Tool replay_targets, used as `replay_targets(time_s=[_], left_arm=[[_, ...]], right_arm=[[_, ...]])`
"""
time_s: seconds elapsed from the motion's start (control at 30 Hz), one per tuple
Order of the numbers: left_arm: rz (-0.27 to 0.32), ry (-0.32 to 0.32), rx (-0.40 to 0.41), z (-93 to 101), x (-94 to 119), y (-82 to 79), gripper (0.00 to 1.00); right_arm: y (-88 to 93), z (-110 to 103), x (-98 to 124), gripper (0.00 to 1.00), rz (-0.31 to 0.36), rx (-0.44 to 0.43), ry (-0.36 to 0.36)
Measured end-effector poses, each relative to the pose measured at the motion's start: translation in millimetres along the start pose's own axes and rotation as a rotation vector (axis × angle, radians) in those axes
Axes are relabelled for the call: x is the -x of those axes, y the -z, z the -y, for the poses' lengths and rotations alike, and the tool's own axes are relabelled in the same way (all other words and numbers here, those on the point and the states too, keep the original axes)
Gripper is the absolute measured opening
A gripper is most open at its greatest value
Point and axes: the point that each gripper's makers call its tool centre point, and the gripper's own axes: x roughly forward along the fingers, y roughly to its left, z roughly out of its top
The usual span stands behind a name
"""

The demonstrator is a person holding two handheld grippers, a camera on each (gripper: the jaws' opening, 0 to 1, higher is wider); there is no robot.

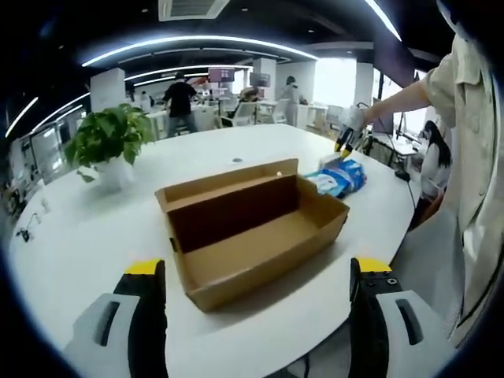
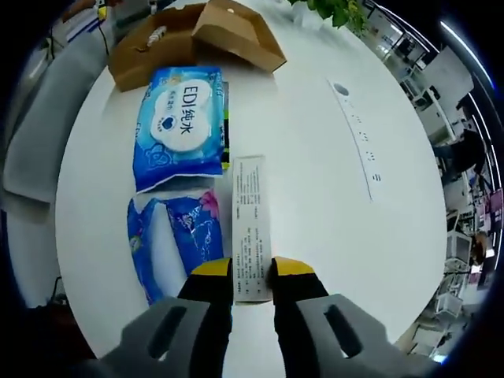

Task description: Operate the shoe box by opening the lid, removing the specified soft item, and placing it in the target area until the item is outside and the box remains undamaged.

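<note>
The brown cardboard shoe box (image 1: pixel 252 228) stands open in mid-table, its lid folded back and its inside bare. My left gripper (image 1: pixel 257 272) hangs open in front of it, jaws wide apart and holding nothing. Beyond the box's right end lie the blue soft packs (image 1: pixel 340 178), with my right gripper (image 1: pixel 345 143) just above them in a person's hand. In the right gripper view, my right gripper (image 2: pixel 252 272) is shut on the near end of a narrow white carton (image 2: pixel 250 213). Left of the carton lie a blue wipes pack (image 2: pixel 183 126) and a blue floral pack (image 2: pixel 177 236). The shoe box (image 2: pixel 197 35) is at the top.
A potted plant (image 1: pixel 106 138) stands at the back left of the round white table (image 1: pixel 94 228). A person's torso and sleeve (image 1: pixel 472 157) are at the right edge. A cable strip (image 2: pixel 358 130) runs across the table right of the carton. Desks and people fill the office behind.
</note>
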Motion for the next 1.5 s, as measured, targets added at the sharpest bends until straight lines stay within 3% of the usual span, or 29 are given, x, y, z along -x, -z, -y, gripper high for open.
replay_targets(time_s=[0.47, 1.07, 1.23, 1.37, 1.5], left_arm=[[-0.014, -0.003, 0.008, -1.3, -2, 3.4, 0.99], [-0.025, -0.002, 0.009, -4.3, -7, 10.2, 0.99], [-0.021, -0.003, 0.006, -5.9, -7, 10.7, 0.99], [-0.021, -0.003, 0.002, -7.4, -6, 11.7, 0.98], [-0.028, -0.008, 0.004, -9.1, -6, 14.1, 0.97]], right_arm=[[18.2, -1, -9, 0.16, -0.06, 0.082, -0.016], [21.5, 9, -9, 0.16, -0.072, 0.108, 0.014], [21.1, 10, -9, 0.17, -0.078, 0.101, 0.026], [11.6, 15, -2, 0.19, -0.024, 0.022, 0.054], [7.7, 16, 5, 0.22, -0.006, 0.006, 0.081]])
